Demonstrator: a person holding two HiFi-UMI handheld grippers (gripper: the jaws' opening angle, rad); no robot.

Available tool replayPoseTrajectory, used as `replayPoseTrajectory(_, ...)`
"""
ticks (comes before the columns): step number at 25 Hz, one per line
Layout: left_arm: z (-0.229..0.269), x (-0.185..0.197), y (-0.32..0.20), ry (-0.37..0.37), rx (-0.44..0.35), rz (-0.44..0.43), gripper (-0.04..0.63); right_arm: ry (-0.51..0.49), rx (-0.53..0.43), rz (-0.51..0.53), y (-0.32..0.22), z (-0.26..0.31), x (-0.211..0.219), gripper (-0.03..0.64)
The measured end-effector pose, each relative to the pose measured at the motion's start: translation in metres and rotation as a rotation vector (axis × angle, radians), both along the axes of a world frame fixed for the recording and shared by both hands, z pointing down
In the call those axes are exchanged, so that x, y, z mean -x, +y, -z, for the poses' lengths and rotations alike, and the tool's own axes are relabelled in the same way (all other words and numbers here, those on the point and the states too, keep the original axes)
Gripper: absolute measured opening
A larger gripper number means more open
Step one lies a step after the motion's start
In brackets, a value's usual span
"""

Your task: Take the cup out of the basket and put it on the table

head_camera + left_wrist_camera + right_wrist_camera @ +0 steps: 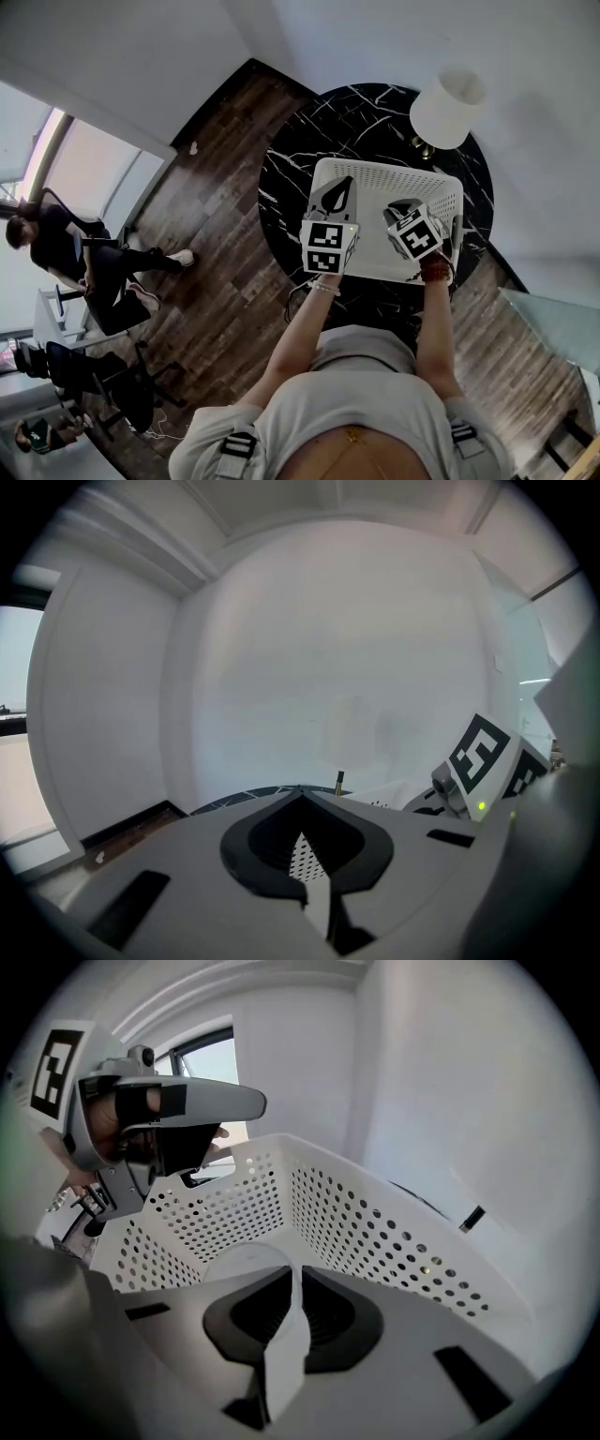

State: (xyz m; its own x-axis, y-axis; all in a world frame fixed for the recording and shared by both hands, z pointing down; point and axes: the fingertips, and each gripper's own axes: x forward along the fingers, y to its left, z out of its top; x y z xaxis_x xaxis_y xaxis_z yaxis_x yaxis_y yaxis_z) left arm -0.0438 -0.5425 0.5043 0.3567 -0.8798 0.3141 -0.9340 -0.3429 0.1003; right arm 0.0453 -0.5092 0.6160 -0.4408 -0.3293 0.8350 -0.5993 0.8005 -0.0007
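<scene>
A white perforated basket [384, 170] stands on the round black marble table [281, 178]. My right gripper [401, 210] reaches down into its right half. In the right gripper view that gripper [298, 1275] is shut on the thin wall of a white cup [246, 1262], whose round rim shows just ahead, near the basket's perforated walls [375, 1232]. My left gripper [339, 189] sits at the basket's left side. In its own view the left gripper [300, 795] has its tips together, with a strip of perforated basket wall [300, 857] between the pads. The head view hides the cup.
A lamp with a white shade [447, 106] stands at the table's back right, and its thin stem [472, 1219] rises just beyond the basket. Dark wood floor [216, 253] surrounds the table. A person sits on a chair [70, 248] at far left, and white walls stand close behind.
</scene>
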Motion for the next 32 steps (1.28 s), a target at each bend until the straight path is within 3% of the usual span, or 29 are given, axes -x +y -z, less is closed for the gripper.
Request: replayPoseTrajectory(32,0.020,-0.014,0.019,-0.013,-0.051,-0.068,0.005,-0.105,-0.210,-0.120,0.018,0.089,-0.028,0.038)
